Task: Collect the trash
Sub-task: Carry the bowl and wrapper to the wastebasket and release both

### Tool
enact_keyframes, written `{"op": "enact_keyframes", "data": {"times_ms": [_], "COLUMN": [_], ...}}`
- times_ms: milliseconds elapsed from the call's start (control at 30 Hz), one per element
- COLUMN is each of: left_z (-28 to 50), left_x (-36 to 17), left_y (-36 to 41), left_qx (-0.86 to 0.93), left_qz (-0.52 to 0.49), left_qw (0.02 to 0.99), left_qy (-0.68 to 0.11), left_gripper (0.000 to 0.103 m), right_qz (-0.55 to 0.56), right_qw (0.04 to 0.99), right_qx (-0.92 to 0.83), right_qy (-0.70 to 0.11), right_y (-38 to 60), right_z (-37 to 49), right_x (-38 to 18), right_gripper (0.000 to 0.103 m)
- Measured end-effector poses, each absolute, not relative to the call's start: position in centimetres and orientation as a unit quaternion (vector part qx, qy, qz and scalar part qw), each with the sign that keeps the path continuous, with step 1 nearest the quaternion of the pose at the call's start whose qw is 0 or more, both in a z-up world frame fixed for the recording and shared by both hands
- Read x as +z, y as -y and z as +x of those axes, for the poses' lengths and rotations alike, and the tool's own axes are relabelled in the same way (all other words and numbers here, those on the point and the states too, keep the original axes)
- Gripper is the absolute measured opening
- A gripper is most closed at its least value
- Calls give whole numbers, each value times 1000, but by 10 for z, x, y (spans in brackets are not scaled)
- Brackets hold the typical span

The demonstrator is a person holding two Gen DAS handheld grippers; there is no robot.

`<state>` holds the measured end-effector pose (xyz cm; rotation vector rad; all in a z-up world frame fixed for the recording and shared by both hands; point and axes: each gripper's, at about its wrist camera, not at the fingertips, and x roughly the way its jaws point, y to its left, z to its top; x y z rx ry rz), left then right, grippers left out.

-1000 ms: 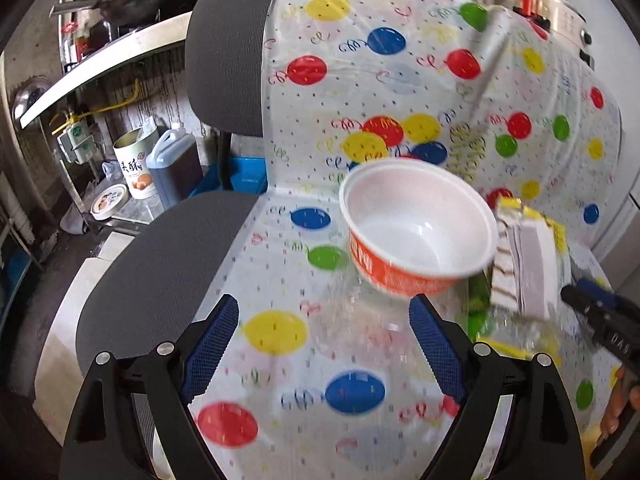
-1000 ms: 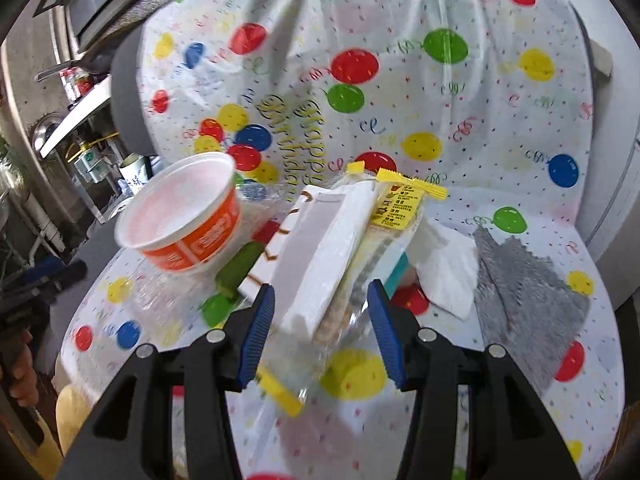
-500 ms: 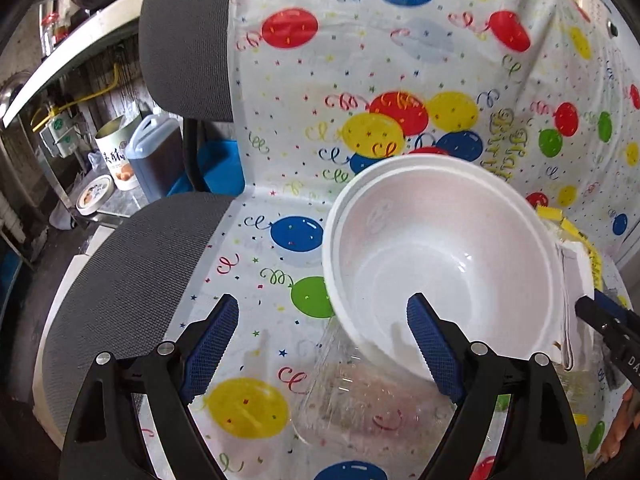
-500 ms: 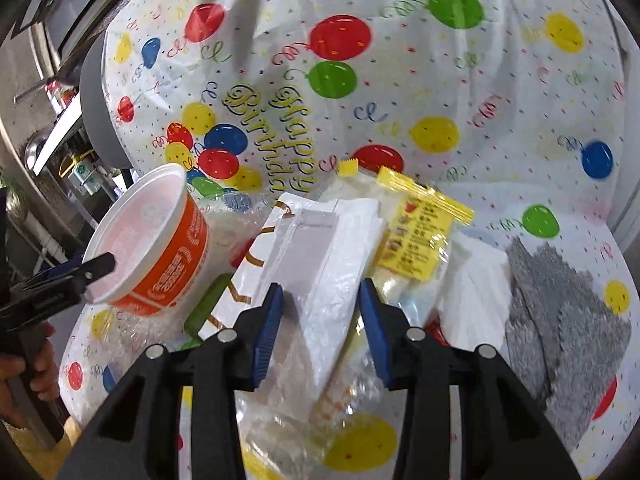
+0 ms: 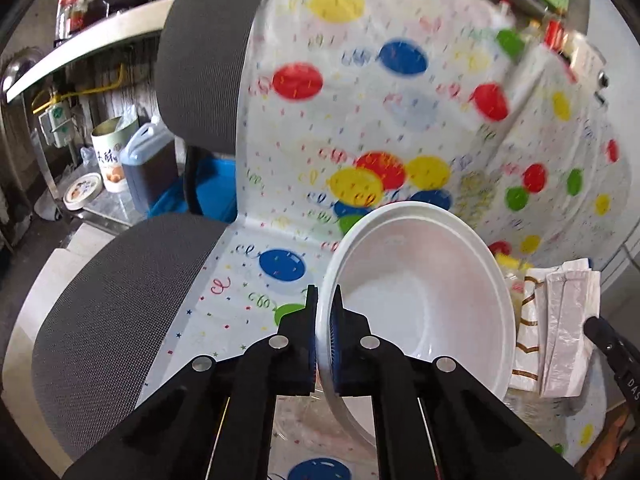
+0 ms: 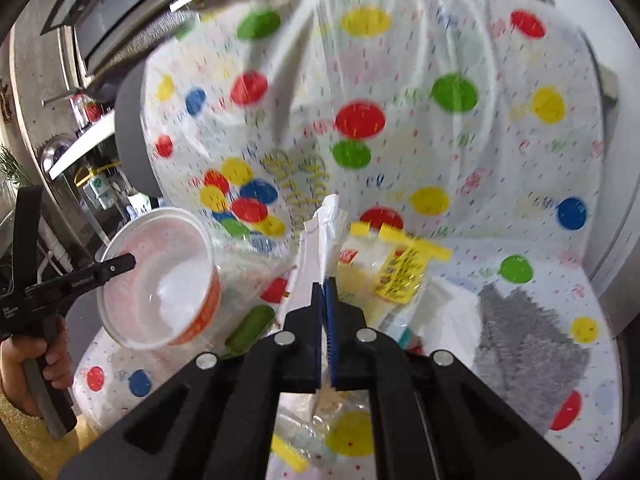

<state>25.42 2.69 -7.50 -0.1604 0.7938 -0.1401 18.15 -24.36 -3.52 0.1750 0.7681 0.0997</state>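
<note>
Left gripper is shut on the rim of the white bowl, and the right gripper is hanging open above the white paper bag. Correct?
Not quite. The right gripper is shut on the white paper bag, as the right wrist view shows. The left gripper does clamp the white bowl by its rim.

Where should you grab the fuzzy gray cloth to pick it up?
Take the gray cloth from above, pinching a raised fold near its middle. It lies flat and limp on the balloon-print cover, so there is no rim or handle to grip. Its left edge meets the white tissue, so a middle pinch probably avoids grabbing both.
</note>
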Motion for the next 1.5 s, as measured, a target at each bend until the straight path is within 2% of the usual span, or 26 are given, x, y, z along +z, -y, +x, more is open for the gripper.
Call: {"op": "enact_keyframes", "data": {"times_ms": [167,433,733,1100,1500], "left_z": [216,150,85,7,-45], "left_x": [-43,-38,-65,-95,-137], "left_y": [-8,76,202,317,414], "left_qx": [-120,-212,-340,-442,-482], "left_qz": [-76,-48,18,91,163], "left_qw": [923,907,862,809,772], "left_qy": [-357,-360,-377,-377,-382], "left_gripper": [5,6,6,6,6], "right_qz": [89,75,87,124,159], "right_qw": [932,940,921,881,862], "right_qx": [30,-52,-182,-307,-352], "right_qy": [-351,-328,-332,-338,-329], "right_y": [259,305,387,447,484], "right_z": [149,64,-46,-169,-222], "right_x": [-10,10,7,-14,-26], "right_gripper": [2,2,2,3,3]}}
